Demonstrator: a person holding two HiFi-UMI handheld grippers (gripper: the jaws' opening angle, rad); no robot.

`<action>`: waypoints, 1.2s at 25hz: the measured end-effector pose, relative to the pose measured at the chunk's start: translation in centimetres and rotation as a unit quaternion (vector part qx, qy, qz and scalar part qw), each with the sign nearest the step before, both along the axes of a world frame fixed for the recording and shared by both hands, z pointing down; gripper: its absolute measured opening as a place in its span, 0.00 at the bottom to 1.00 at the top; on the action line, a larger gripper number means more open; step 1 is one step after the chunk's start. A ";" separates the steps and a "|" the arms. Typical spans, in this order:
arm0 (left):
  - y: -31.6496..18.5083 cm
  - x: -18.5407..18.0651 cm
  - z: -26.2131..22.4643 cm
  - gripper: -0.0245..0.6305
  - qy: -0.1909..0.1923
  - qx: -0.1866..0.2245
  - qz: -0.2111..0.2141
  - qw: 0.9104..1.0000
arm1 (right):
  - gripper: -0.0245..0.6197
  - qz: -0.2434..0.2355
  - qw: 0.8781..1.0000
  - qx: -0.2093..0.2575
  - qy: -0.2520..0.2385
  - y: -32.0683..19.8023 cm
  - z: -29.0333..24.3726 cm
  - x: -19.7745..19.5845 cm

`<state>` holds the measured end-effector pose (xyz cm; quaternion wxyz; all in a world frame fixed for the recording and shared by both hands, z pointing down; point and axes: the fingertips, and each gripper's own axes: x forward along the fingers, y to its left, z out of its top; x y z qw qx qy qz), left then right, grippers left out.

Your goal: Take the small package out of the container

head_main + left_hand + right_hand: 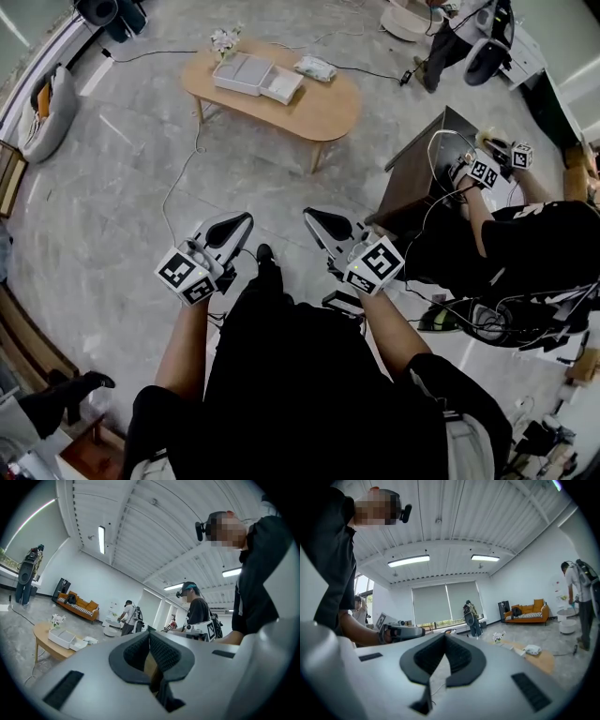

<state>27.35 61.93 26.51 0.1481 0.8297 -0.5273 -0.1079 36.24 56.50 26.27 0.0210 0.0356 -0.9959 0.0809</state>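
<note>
The left gripper [246, 219] and the right gripper [308, 215] are held level above the grey stone floor [141, 187], well apart from the table. Both have their black ridged jaws pressed together on nothing. Each carries a cube [186, 276] printed with black-and-white square markers. On the oval light-wood table [323, 112] stands the white open-lidded container [242, 71]. A small white package [315, 67] lies just beside it.

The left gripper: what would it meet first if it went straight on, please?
Probably nothing near: the left gripper aims right of the wooden coffee table, and the way looks free.
</note>
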 end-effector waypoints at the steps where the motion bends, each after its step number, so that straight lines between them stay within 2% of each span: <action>1: -1.0 -0.7 0.1 0.06 0.003 -0.001 0.001 1.000 | 0.05 0.001 1.000 -0.002 0.003 -1.0 0.1 -0.7; 9: -9.1 -7.5 0.2 0.06 0.015 0.002 0.024 1.000 | 0.05 0.009 1.000 -0.015 0.010 -9.1 0.4 -7.6; 16: -14.3 -13.0 0.5 0.06 0.024 0.006 0.036 0.999 | 0.05 0.017 1.000 -0.020 0.010 -14.0 0.3 -13.2; 23: -18.8 -16.5 1.5 0.06 0.026 0.002 0.040 0.999 | 0.05 0.029 0.999 -0.016 0.009 -18.3 0.7 -15.9; 30: -25.4 -19.0 2.4 0.06 0.020 -0.008 0.053 0.998 | 0.05 0.035 0.999 -0.033 0.003 -24.8 1.8 -18.1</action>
